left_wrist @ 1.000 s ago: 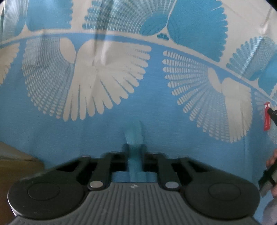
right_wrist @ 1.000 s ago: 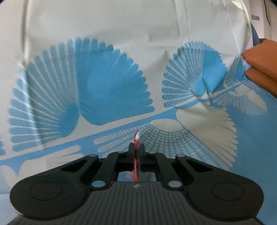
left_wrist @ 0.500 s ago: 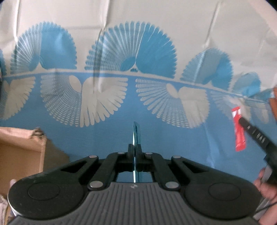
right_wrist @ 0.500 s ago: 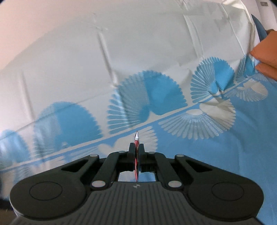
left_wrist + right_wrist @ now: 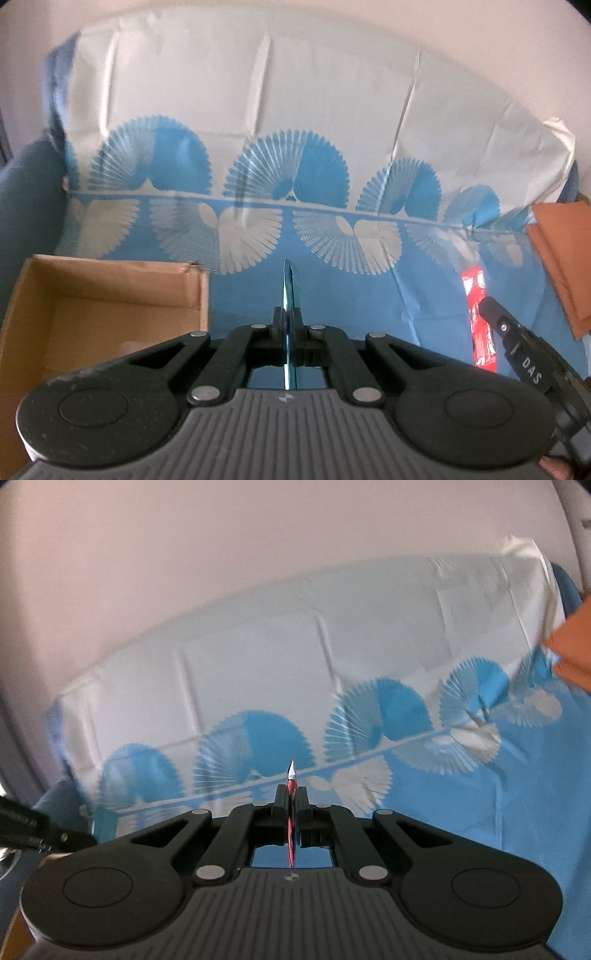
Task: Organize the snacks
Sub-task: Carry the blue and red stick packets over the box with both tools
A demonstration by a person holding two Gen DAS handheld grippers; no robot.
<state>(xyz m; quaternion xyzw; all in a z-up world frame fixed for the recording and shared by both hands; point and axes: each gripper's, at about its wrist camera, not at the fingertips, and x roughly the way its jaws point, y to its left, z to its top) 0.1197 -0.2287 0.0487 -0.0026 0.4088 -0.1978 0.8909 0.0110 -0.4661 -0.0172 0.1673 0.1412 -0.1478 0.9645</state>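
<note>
Cardboard box (image 5: 110,295) sits low left; left gripper (image 5: 288,317) pinches a blue packet (image 5: 287,291), right gripper (image 5: 291,801) a red packet (image 5: 291,786).

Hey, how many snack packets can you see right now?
2. A blue packet pinched edge-on in the left gripper; a red packet pinched in the right gripper. The cardboard box may hide more.

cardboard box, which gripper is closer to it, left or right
Left. The left gripper, shut on a blue packet, is right beside the open cardboard box. The right gripper, shut on a red packet, is farther off on the opposite side of the left gripper.
</note>
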